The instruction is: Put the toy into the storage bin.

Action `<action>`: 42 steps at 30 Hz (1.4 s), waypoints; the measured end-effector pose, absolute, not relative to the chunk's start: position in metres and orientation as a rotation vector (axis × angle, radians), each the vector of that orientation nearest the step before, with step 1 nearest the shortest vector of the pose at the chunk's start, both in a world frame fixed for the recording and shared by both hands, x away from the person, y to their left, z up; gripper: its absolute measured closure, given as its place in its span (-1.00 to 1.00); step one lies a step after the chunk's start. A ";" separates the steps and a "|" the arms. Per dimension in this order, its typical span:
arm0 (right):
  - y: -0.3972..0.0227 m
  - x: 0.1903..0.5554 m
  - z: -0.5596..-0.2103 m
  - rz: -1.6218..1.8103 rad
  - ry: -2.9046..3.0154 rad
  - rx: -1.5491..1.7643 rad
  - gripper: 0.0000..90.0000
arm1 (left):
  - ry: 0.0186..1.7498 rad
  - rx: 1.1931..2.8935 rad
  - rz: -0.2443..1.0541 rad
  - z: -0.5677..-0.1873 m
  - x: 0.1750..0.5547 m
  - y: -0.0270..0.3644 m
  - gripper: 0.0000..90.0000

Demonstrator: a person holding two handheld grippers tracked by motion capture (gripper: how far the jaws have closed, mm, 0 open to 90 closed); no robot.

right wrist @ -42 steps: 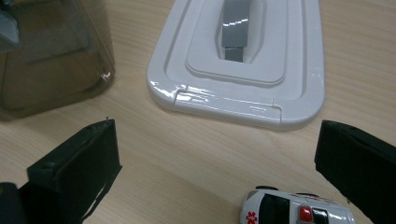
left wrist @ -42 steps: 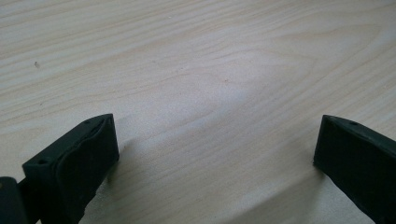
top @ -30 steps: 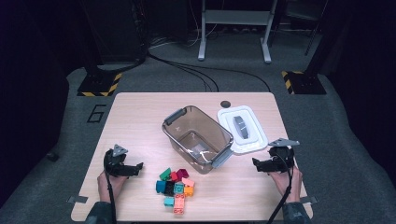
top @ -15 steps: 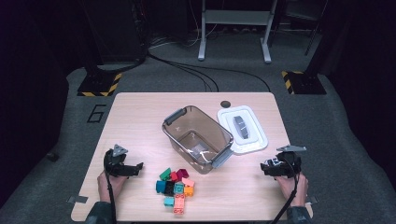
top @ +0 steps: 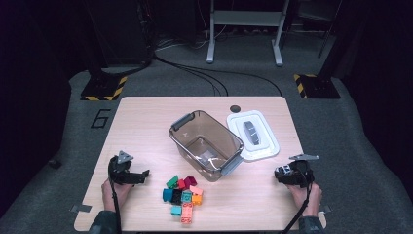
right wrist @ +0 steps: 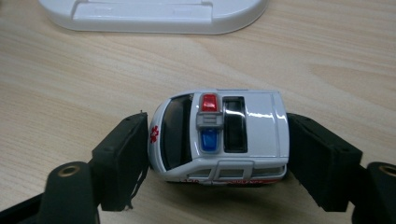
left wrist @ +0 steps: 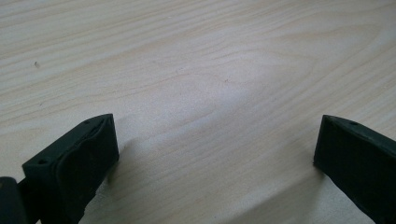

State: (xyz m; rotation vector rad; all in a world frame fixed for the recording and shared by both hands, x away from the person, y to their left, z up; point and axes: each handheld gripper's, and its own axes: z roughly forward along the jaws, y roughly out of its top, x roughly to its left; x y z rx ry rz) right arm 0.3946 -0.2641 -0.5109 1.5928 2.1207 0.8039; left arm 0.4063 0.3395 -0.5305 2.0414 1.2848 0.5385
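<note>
A white toy ambulance (right wrist: 219,135) with a red and blue light bar lies on the wooden table (right wrist: 70,70). My right gripper (right wrist: 217,140) has just been closing, and its pads now press on the toy's front and rear ends. In the high view this right gripper (top: 291,173) sits near the table's right front corner. My left gripper (left wrist: 215,140) stands open over bare wood with nothing between its fingers. In the high view the left gripper (top: 139,175) is at the front left, pointing right.
A clear brown bin (top: 207,144) with grey handles stands mid-table. Its white lid (top: 253,134) lies flat to its right, and the lid's near edge (right wrist: 154,16) shows just beyond the toy. Several coloured blocks (top: 182,195) are piled at the front centre.
My right gripper has sunk and shifted slightly right toward the table's front edge, and its jaws have come in on the toy ambulance. The left gripper has stayed put.
</note>
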 end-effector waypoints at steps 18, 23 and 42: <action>-0.265 0.394 -0.513 0.806 2.113 1.584 -0.44 | 1.285 2.041 0.539 -0.531 0.406 0.339 -1.00; -0.264 0.396 -0.511 0.802 2.132 1.593 -0.44 | 1.284 2.035 0.542 -0.531 0.407 0.339 -1.00; -0.246 0.411 -0.479 0.899 2.136 1.500 -0.44 | 1.286 2.034 0.541 -0.531 0.407 0.339 -1.00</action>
